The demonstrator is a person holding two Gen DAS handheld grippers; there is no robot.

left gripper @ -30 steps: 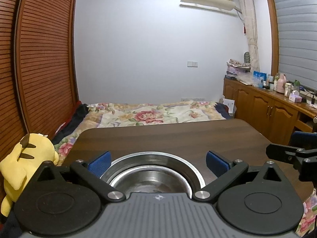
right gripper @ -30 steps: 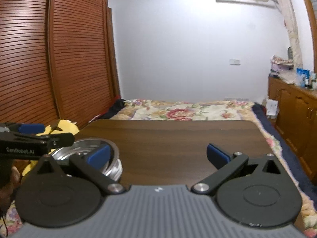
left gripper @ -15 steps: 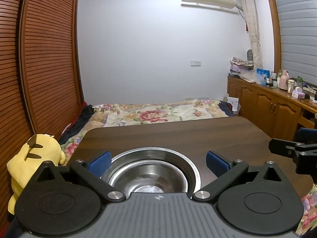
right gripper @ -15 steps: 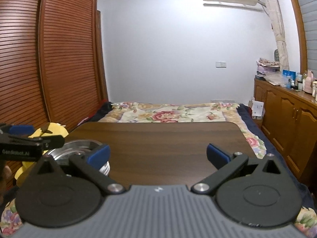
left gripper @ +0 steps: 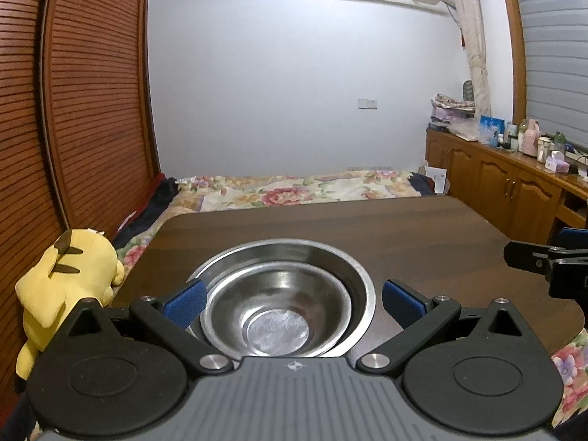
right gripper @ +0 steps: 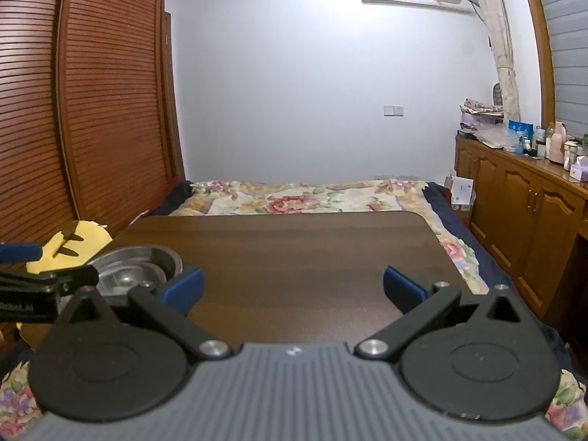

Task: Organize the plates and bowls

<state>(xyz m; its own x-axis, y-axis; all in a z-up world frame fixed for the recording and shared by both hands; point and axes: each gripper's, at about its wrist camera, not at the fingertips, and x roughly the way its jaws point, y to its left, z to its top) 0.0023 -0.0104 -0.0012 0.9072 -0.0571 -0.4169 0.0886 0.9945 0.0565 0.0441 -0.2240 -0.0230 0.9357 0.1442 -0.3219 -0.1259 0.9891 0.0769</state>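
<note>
Both views are evenly, rather dimly lit by soft indoor light, which leaves the white wall point(left gripper: 294, 84) bluish-grey and casts no hard shadows. Fisheye distortion bows the wardrobe doors point(right gripper: 92, 110) left of that wall. Below it, the steel bowls point(left gripper: 283, 305) show soft glare and a slightly blurred far rim.

Scanning for anything legible. In the right wrist view, at the far left edge of the frame, I've got pale lettering on the black arm of the left claw point(right gripper: 22, 307); here it's partly cut off and blurred, something ending in "Robot.AI", and I can't make out the start. The packets and bottles on the sideboard at the right edge are too small to read. Nothing else carries readable text.
</note>
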